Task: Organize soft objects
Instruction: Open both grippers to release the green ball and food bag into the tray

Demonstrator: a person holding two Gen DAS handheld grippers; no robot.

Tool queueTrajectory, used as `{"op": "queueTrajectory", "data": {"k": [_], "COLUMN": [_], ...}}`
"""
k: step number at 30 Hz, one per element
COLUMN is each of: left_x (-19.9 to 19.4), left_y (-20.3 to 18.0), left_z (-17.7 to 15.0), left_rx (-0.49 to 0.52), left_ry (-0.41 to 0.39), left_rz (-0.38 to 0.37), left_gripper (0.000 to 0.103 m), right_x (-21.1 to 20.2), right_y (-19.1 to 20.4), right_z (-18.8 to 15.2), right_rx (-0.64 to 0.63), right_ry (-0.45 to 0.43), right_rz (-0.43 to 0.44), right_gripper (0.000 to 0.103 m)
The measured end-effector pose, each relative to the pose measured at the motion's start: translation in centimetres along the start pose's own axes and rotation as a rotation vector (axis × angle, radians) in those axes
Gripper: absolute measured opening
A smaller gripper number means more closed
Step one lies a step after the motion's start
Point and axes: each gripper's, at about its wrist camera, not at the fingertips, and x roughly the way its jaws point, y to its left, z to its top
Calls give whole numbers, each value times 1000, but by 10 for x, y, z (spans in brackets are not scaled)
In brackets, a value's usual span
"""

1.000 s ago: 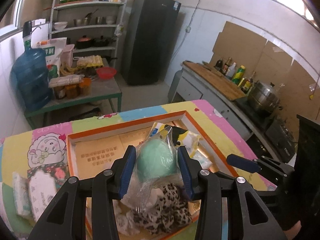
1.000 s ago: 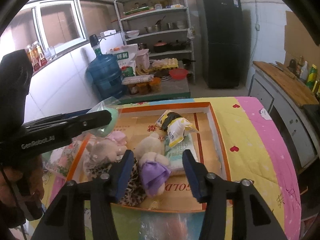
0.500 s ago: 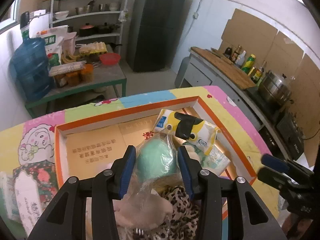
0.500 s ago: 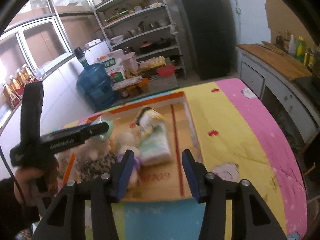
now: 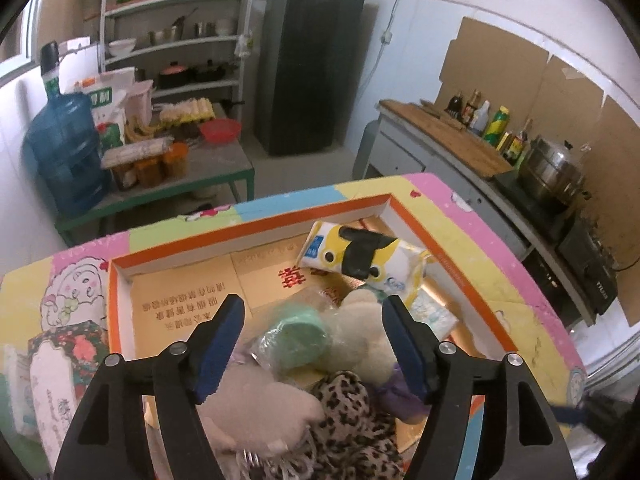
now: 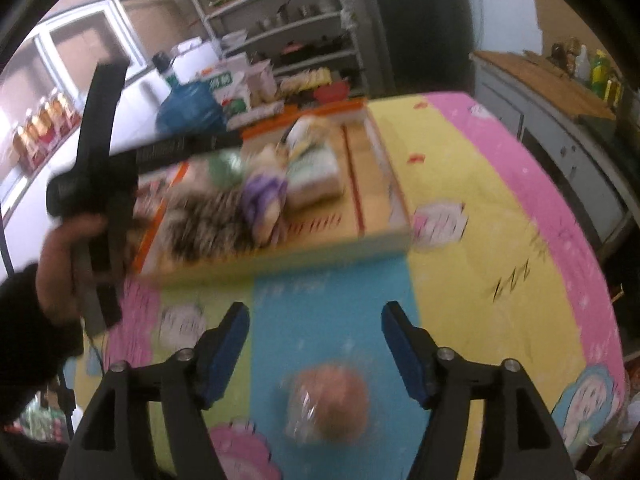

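My left gripper [image 5: 312,344] is open above an orange-rimmed cardboard tray [image 5: 440,236]. A bagged green sponge [image 5: 294,336] lies in the tray between the fingers, free of them, among a cream plush [image 5: 360,340], a leopard-print toy [image 5: 352,432], a purple toy [image 5: 396,396] and a yellow tissue pack [image 5: 364,258]. My right gripper [image 6: 316,344] is open over the colourful tablecloth, with a bagged pinkish-orange ball [image 6: 328,406] lying between its fingers near the table's front. The tray [image 6: 384,240] and the left gripper's body [image 6: 104,176] show blurred in the right wrist view.
A floral box [image 5: 60,364] lies left of the tray. Beyond the table stand a low table with a blue water jug [image 5: 64,152], shelves, a black fridge [image 5: 308,60], and a counter with bottles and a pot [image 5: 556,168] at right.
My left gripper has opened and let the green sponge drop into the tray. My right gripper has pulled back from the tray to the front, over the pinkish ball.
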Motion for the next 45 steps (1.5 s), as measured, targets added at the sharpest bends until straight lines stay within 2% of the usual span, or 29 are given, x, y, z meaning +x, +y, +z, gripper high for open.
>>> {"op": "queueTrajectory", "data": {"k": [1, 6, 9, 10, 11, 16, 17, 18, 25, 29, 34, 39, 45], "left_x": [-5, -24, -34, -37, -39, -49, -51, -53, -71, -84, -97, -112, -122], "left_y": [-1, 0, 3, 4, 5, 10, 12, 13, 23, 33, 42, 52, 67], "left_z": [0, -2, -4, -5, -5, -8, -9, -9, -10, -12, -15, -20, -27], "left_rx": [-1, -6, -7, -8, -8, -1, -2, -3, -23, -46, -61, -78, -118], "left_ry": [-11, -46, -57, -60, -62, -68, -70, -72, -96, -112, -128, -138, -146], "left_rz": [-5, -20, -23, -25, -24, -15, -15, -14, -8, 3, 26, 56, 93], "left_gripper": [73, 73, 73, 73, 73, 73, 73, 73, 73, 73, 73, 73, 73], "right_x": [0, 6, 13, 15, 15, 9, 7, 5, 2, -2, 11, 36, 56], "right_y": [2, 8, 9, 9, 11, 14, 15, 15, 27, 31, 25, 14, 10], "right_z": [-6, -27, -33, -34, -35, -35, -33, -29, 6, 37, 73, 92, 88], "right_rx": [-9, -53, -61, -67, -76, -68, -67, -68, -125, -149, -159, -149, -165], "right_ry": [11, 50, 84, 89, 87, 55, 38, 31, -40, -117, -167, -153, -115], "right_rz": [-9, -92, -107, -114, -131, -135, -135, -122, -117, -112, -117, -107, -121], "right_gripper": [79, 79, 79, 73, 63, 60, 47, 45, 45, 45, 45, 45, 47]}}
